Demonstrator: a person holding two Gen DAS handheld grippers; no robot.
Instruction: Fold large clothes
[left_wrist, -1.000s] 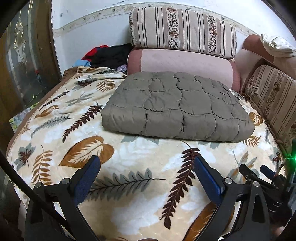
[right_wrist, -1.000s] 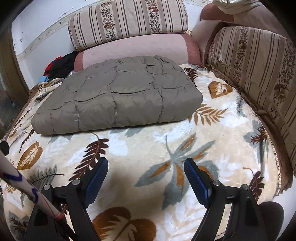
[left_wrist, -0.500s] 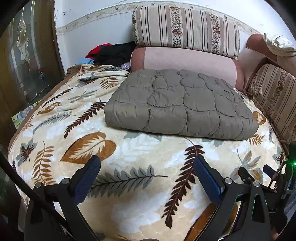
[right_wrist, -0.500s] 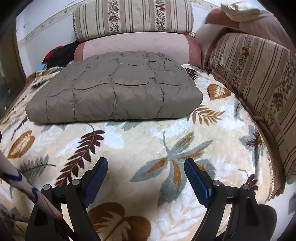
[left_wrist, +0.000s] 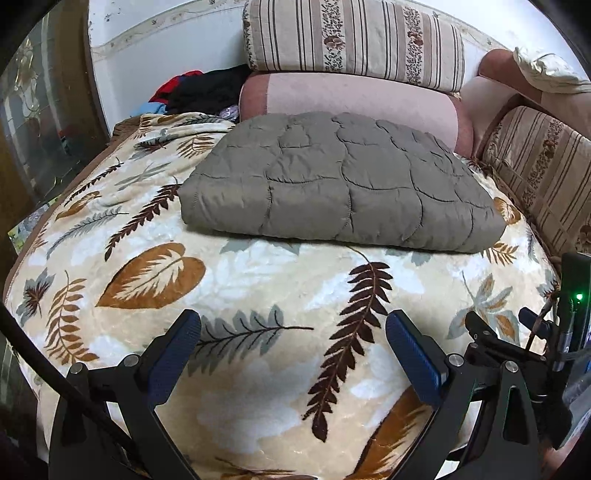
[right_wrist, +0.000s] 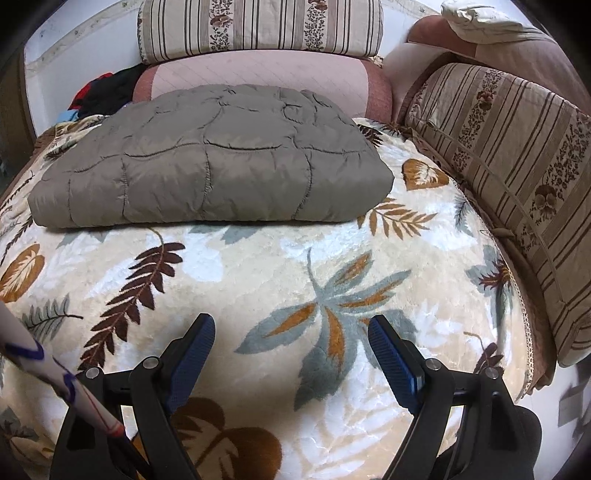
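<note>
Quilt (left_wrist: 340, 184) lies folded flat on the bed (left_wrist: 258, 280), unchanged over the past second. Left gripper (left_wrist: 293, 332) and right gripper (right_wrist: 291, 332) hang gaping and empty, well short of it. Folding appears complete.

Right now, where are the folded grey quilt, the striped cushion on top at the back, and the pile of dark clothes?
Folded grey quilt (left_wrist: 340, 188), left wrist view, middle of its top.
Striped cushion (left_wrist: 354, 38), left wrist view, front face.
Dark clothes (left_wrist: 207, 90), left wrist view, black part.

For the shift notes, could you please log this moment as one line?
garment: grey quilted jacket folded on leaf blanket | left gripper: open, empty | right gripper: open, empty | contact: none
</note>
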